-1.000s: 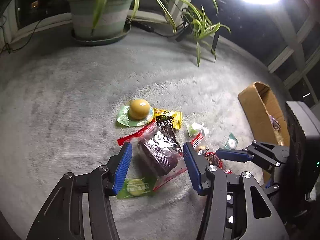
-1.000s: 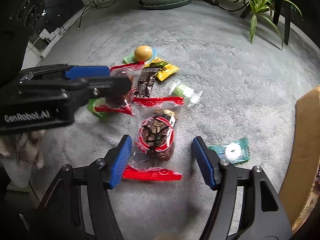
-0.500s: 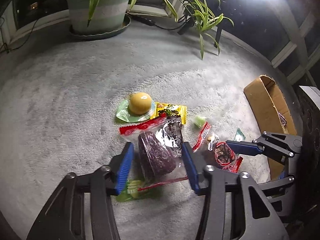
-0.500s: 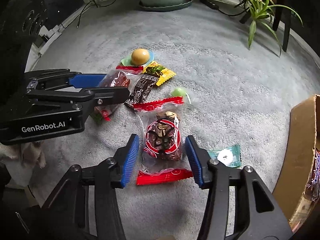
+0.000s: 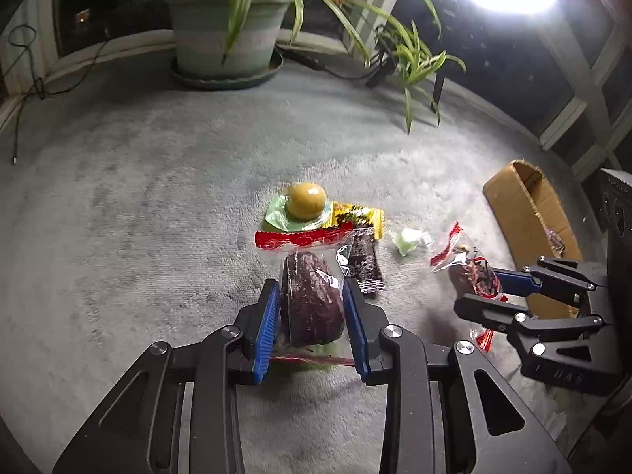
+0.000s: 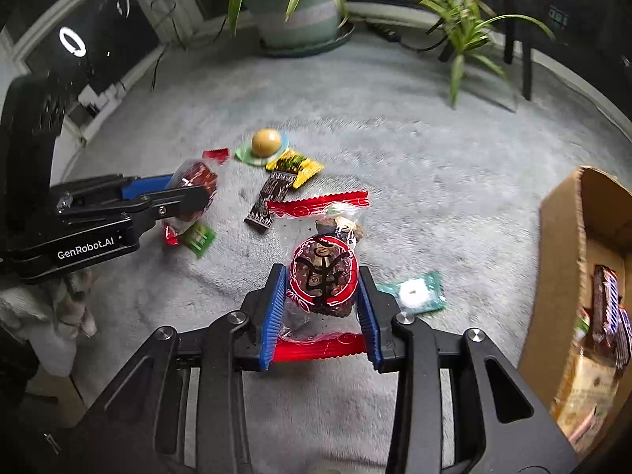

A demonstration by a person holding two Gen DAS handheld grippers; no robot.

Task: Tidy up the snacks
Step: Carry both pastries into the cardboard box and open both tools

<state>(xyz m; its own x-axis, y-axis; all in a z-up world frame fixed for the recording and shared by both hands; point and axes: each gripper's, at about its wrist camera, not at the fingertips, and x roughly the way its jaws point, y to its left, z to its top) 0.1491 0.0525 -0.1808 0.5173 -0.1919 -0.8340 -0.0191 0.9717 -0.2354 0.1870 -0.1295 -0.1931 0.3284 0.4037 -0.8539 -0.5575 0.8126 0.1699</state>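
My left gripper [image 5: 310, 296] is closing on a dark purple cake in a clear, red-edged wrapper [image 5: 312, 300]; both blue pads press its sides. My right gripper [image 6: 322, 288] is closing on a red-printed cake packet [image 6: 322, 276], pads against it, and the packet hangs clear of the carpet. Left on the grey carpet are a yellow ball snack on a green wrapper [image 5: 304, 202], a yellow packet [image 5: 357, 215], a black bar [image 5: 365, 262], a pale green candy [image 5: 410, 239], a green packet [image 6: 197, 239] and a teal candy [image 6: 412, 292].
An open cardboard box [image 6: 568, 260] with snack bars inside stands at the right. A large potted plant [image 5: 225, 39] and a smaller one [image 5: 410, 63] stand at the carpet's far edge, with cables along the window wall. A bright lamp glares at top right.
Both grippers closed from wide open onto their cake packets. The right one has lifted its packet off the carpet, and the left packet now stands upright between the pads.
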